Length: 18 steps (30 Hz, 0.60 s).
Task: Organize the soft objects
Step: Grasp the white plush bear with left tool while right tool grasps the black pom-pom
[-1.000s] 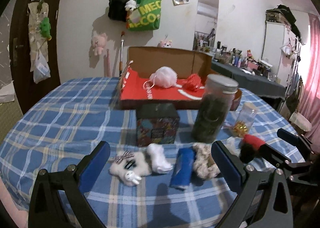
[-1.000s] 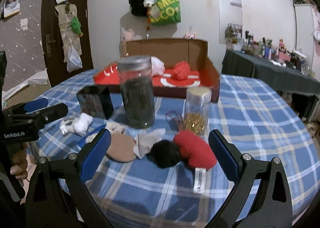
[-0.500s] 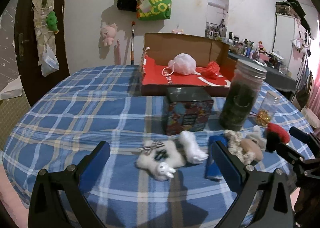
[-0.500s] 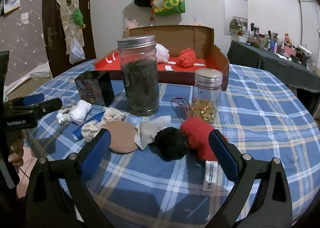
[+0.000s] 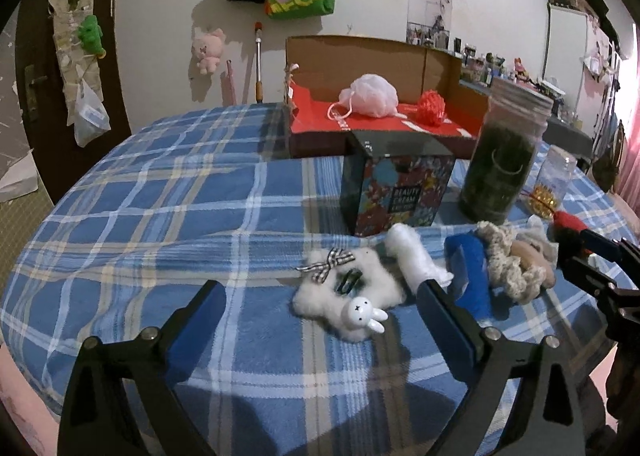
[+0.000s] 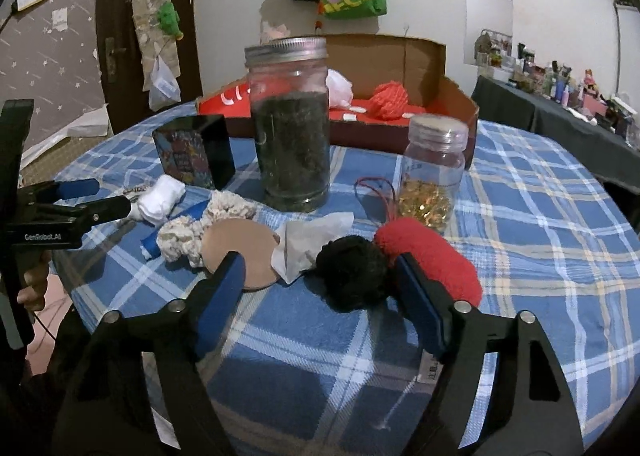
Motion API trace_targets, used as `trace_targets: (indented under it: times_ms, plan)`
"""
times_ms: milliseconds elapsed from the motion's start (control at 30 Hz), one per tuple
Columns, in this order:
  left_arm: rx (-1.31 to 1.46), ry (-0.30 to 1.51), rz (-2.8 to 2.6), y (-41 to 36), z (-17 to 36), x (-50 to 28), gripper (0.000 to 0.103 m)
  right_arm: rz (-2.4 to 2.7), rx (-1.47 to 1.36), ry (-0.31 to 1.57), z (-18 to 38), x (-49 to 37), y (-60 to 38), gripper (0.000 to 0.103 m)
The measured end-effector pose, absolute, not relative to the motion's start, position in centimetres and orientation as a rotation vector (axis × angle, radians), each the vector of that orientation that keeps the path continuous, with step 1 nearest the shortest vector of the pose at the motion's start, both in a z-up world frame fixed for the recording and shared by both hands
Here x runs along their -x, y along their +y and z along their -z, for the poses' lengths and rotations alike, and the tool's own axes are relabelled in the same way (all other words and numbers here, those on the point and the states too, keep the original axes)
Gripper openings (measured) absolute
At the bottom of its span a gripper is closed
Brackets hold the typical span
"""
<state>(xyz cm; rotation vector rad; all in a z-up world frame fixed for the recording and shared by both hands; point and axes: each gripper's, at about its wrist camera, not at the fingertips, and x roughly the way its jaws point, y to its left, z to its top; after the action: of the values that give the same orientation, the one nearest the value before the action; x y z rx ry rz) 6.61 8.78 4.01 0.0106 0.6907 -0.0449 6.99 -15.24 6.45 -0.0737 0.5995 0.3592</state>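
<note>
My left gripper (image 5: 320, 304) is open and empty, just in front of a white furry bunny clip (image 5: 352, 292) on the plaid table. A white sock roll (image 5: 412, 256), a blue cloth (image 5: 468, 276) and a cream knit scrunchie (image 5: 508, 264) lie to its right. My right gripper (image 6: 320, 280) is open and empty; a black pompom (image 6: 352, 272) lies between its fingers, next to a red plush (image 6: 432, 256). A tan round pad (image 6: 240, 252) and white tissue (image 6: 308, 236) lie beside them. A cardboard box (image 5: 384, 123) with red lining holds a pink puff (image 5: 370, 95) and red yarn ball (image 5: 432, 107).
A tall dark-filled jar (image 6: 292, 123), a small jar of gold beads (image 6: 434, 171) and a patterned black box (image 5: 396, 183) stand between the soft things and the cardboard box. The table edge (image 5: 120, 396) is close below both grippers.
Both grippers moved closer to the table. The left view shifted left, bringing the bunny clip between its fingers. The black pompom now lies between the right fingers.
</note>
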Motion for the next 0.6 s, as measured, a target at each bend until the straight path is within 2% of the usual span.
trace_targets:
  times_ms: [67, 367, 400, 433, 467, 500, 533, 600]
  plan:
    - [-0.018, 0.701, 0.046, 8.7, -3.8, -6.9, 0.098, -0.353, 0.080, 0.605, -6.2, -7.2, -15.3, 0.064]
    - [-0.038, 0.742, 0.060, 8.8, -2.9, -8.4, 0.090, -0.321, 0.164, 0.591, -5.9, -7.6, -15.1, 0.048]
    - [-0.043, 0.743, 0.074, 8.7, -2.8, -8.5, 0.085, -0.318, 0.178, 0.587, -5.8, -7.6, -15.0, 0.042]
    - [-0.042, 0.740, 0.098, 8.6, -2.7, -8.5, 0.073, -0.316, 0.190, 0.585, -5.7, -7.5, -14.9, 0.033]
    - [-0.041, 0.732, 0.124, 8.5, -2.6, -8.5, 0.068, -0.312, 0.206, 0.582, -5.6, -7.5, -14.8, 0.029]
    - [-0.045, 0.721, 0.151, 8.3, -2.7, -8.4, 0.053, -0.307, 0.211, 0.580, -5.5, -7.5, -14.9, 0.028]
    - [-0.045, 0.719, 0.163, 8.2, -2.8, -8.3, 0.048, -0.315, 0.201, 0.579, -5.5, -7.6, -15.1, 0.026]
    - [-0.030, 0.712, 0.169, 8.1, -3.1, -8.2, 0.047, -0.330, 0.157, 0.573, -5.9, -7.5, -15.7, 0.026]
